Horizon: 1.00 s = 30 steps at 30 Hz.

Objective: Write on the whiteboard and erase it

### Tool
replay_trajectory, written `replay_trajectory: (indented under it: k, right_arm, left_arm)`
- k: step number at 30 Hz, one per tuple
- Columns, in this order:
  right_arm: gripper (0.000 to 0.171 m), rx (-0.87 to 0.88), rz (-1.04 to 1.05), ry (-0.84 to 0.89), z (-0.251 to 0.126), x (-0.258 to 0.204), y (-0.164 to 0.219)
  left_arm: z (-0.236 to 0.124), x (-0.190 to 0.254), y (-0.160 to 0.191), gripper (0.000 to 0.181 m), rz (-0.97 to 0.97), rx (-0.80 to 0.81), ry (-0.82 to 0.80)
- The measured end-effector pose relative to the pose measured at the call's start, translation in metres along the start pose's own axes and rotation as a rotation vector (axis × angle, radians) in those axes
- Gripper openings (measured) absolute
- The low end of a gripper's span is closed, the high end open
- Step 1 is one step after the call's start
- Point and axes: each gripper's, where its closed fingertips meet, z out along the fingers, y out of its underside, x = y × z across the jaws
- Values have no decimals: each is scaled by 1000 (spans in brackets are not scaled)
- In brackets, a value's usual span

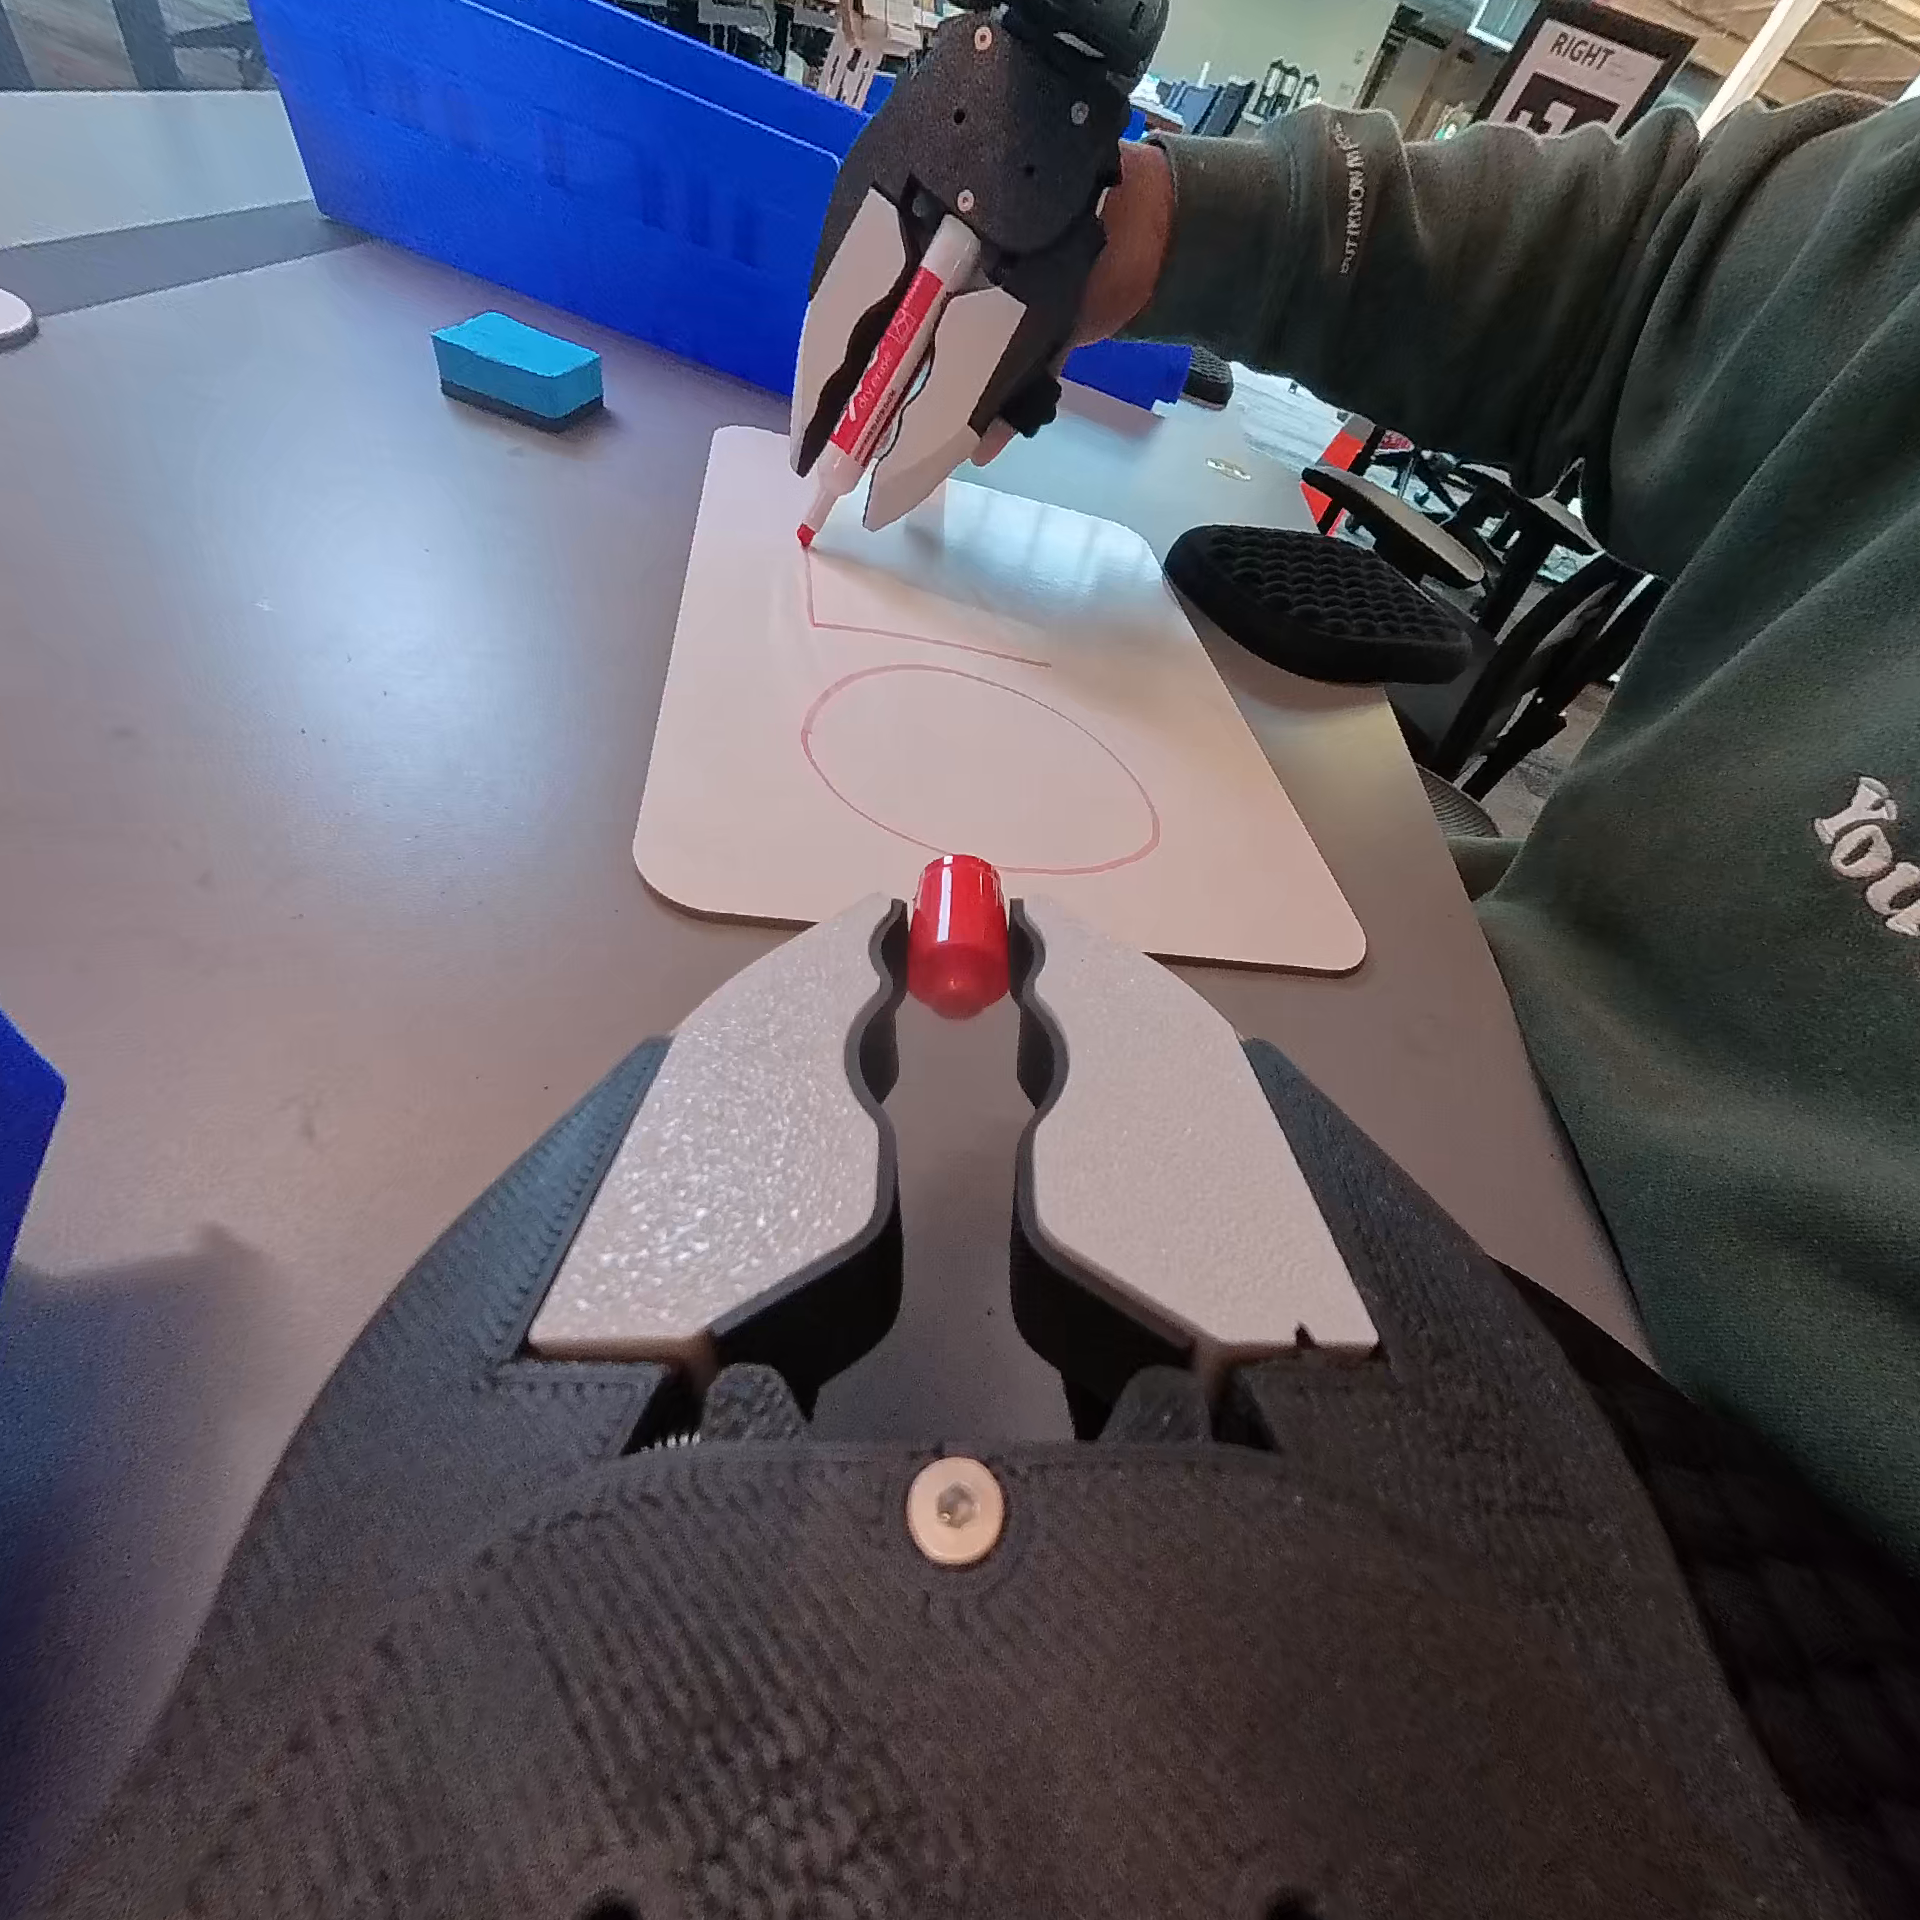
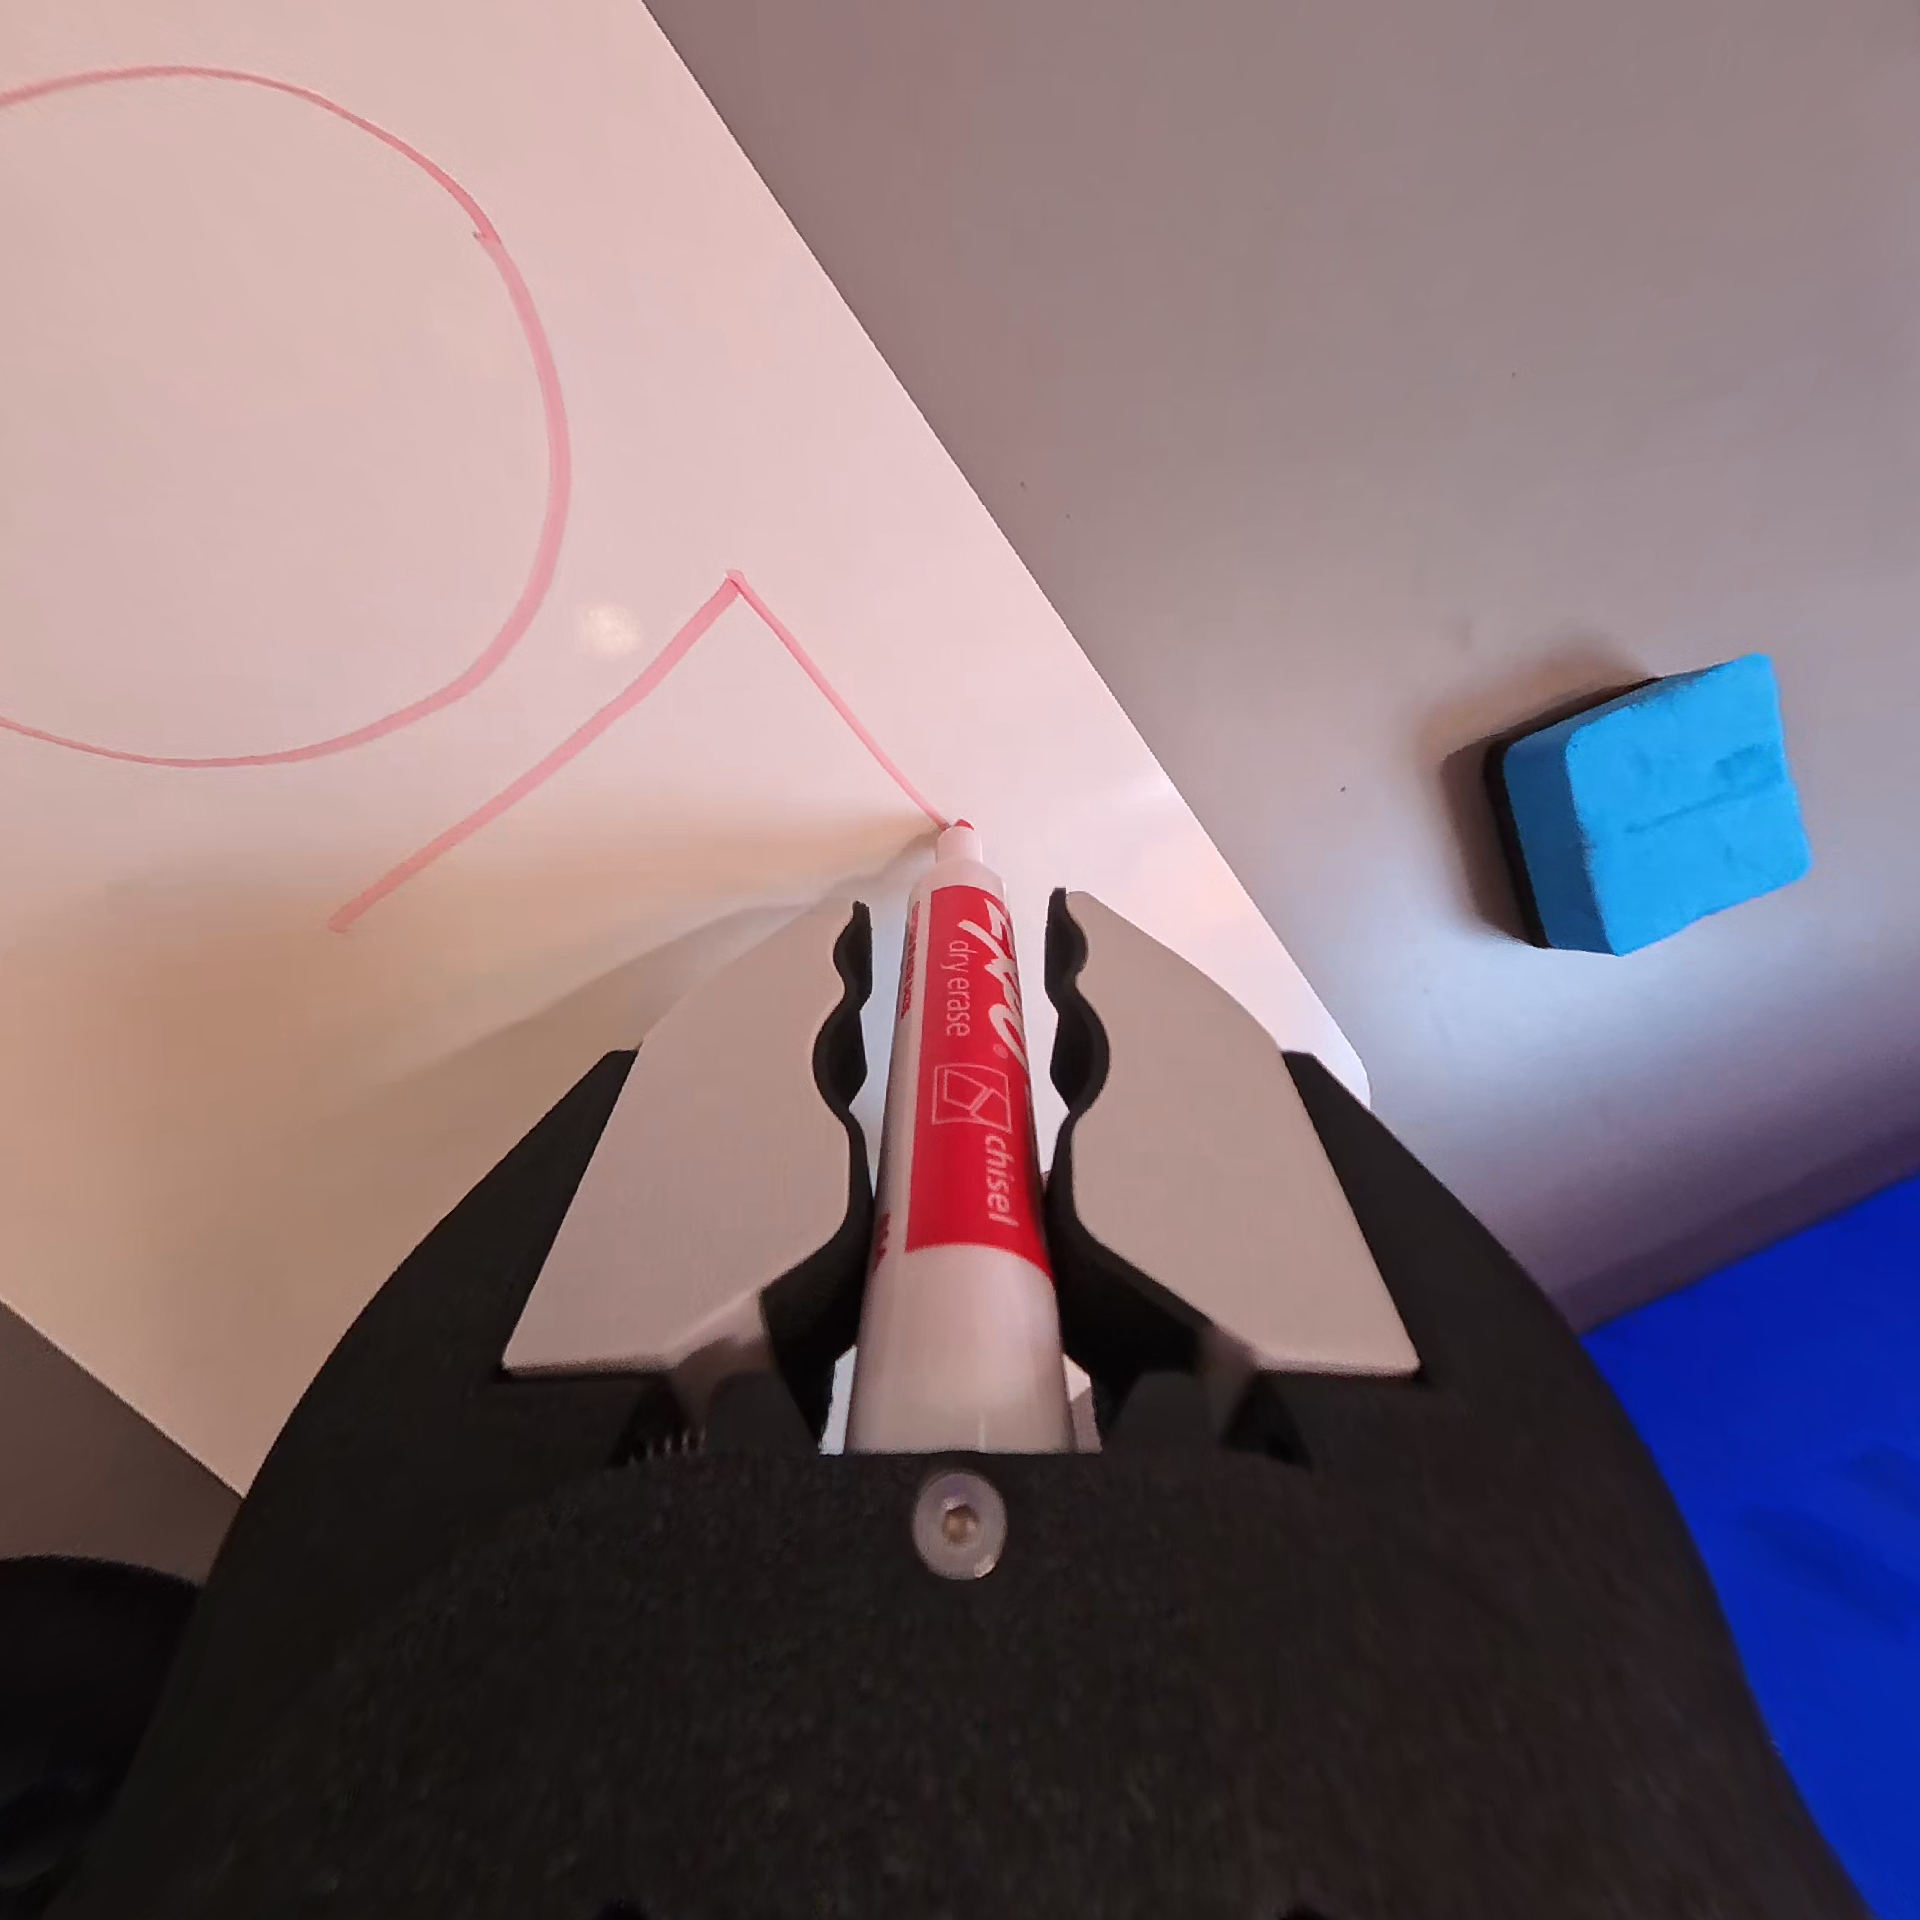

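A white whiteboard [image 1: 727, 790] lies flat on the grey table, also in the right wrist view [image 2: 260, 416]. It bears a red oval [image 1: 977, 769] and an angled red line [image 1: 821, 613]. My right gripper [image 2: 956, 914] is shut on a red dry-erase marker [image 2: 961, 1091], whose tip touches the board at the end of the angled line [image 2: 821, 707]. That gripper also shows in the left wrist view [image 1: 842, 488] with the marker [image 1: 878, 374]. My left gripper [image 1: 956, 914] is shut on the red marker cap [image 1: 956, 935], just before the board's near edge.
A blue eraser [image 1: 516, 366] with a black base lies on the table left of the board, also in the right wrist view [image 2: 1652, 800]. A blue bin [image 1: 540, 177] stands behind it. A black chair armrest [image 1: 1320, 603] and a person's green sleeve [image 1: 1558, 270] are at the right. Left tips to right tips: about 25 centimetres. Measured from the fingertips, the blue eraser [image 1: 516, 366] is 12 centimetres or so from the right gripper and 35 centimetres from the left.
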Motion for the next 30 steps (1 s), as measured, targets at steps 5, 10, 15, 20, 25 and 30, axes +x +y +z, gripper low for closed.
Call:
replay_trajectory:
  k: [5, 10, 15, 20, 25, 30]
  right_arm:
    - [33, -17, -2, 8, -2, 4, 5]
    - [33, -23, 4, 10, -3, 6, 8]
    - [33, -33, -3, 13, -3, 5, 8]
    - [33, -42, 0, 9, -7, 0, 14]
    - [33, -46, 9, 2, -14, -13, 24]
    - [33, -40, 21, -2, -21, -29, 33]
  left_arm:
    - [0, 0, 0, 18, 1, -1, 0]
    - [0, 0, 0, 18, 3, -2, -1]
    - [0, 0, 0, 18, 4, -3, -1]
    - [0, 0, 1, 18, 4, -4, -1]
    - [0, 0, 1, 18, 5, -6, -1]
    - [0, 1, 1, 18, 7, -8, -3]
